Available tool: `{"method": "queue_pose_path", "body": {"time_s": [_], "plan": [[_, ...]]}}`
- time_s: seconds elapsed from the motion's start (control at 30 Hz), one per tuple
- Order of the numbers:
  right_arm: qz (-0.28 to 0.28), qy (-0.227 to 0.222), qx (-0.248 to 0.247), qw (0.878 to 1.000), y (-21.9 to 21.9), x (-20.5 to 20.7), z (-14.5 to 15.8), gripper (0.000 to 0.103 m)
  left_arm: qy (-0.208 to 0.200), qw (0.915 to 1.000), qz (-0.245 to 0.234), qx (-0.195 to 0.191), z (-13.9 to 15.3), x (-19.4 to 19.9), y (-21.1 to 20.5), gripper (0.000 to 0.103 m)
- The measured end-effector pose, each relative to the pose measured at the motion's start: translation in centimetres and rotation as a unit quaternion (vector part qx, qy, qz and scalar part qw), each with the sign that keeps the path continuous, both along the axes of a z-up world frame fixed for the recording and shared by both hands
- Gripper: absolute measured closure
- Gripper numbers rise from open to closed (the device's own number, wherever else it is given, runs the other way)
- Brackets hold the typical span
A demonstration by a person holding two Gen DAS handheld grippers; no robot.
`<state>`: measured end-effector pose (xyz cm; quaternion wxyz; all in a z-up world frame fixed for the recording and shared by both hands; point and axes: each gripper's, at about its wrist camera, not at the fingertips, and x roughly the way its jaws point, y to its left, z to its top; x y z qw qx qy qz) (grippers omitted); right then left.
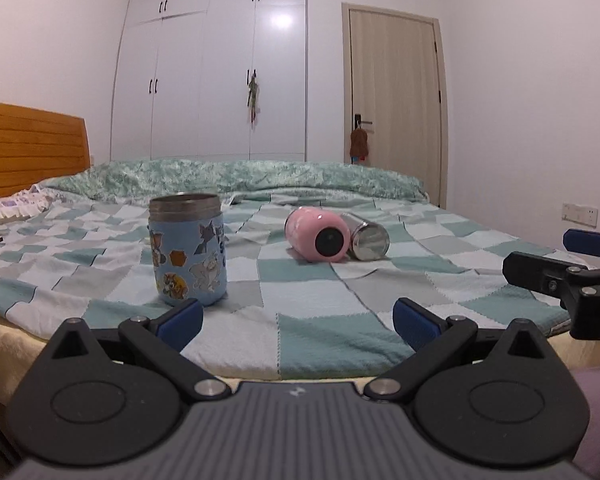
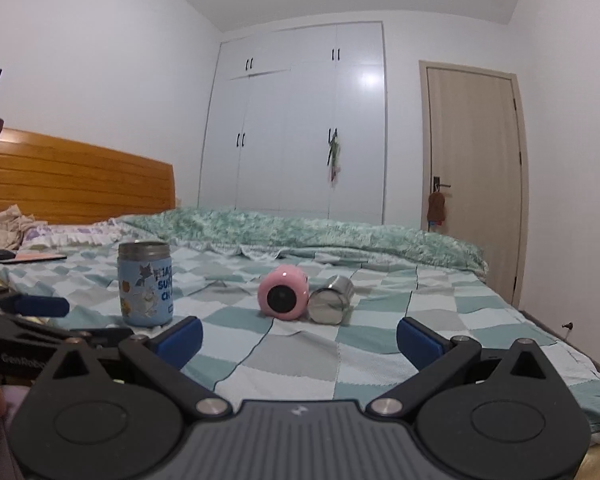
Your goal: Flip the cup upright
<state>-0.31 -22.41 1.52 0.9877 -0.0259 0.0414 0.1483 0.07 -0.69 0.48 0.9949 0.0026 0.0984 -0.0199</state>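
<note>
Pink cup (image 1: 317,239) (image 2: 283,293): laid on its side on the checked bedspread (image 1: 300,300), near mid-bed, dark round end turned toward both cameras, long axis running away from them. Touching on its right: steel cup (image 1: 368,241), also toppled. Upright, well apart to the left: blue sticker cup (image 1: 188,249). Left gripper (image 1: 298,318) and right gripper (image 2: 299,336): fingers spread wide, nothing held, both short of the cup. Right gripper judged better lined up. Open bedspread is seen in front; the bed edge lies below the grippers.

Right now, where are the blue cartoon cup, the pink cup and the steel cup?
blue cartoon cup (image 1: 188,260), left wrist view, on its stickered side wall.
pink cup (image 1: 316,238), left wrist view, on its pink body beside the dark base disc.
steel cup (image 2: 332,300), right wrist view, on its shiny end.
</note>
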Motion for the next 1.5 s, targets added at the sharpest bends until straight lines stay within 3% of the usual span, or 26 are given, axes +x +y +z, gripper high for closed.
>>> {"method": "queue_pose_path", "body": {"time_s": [0.27,1.5], "plan": [[-0.002,-0.007,0.006,1.000,-0.13,-0.36,-0.11,0.000,-0.020,0.9994,-0.010,0.026,-0.21,-0.68,-1.12,0.000],[-0.006,-0.008,0.007,1.000,-0.32,-0.47,-0.28,0.000,-0.028,0.9994,-0.015,0.017,-0.20,-1.04,-1.00,0.000]]}}
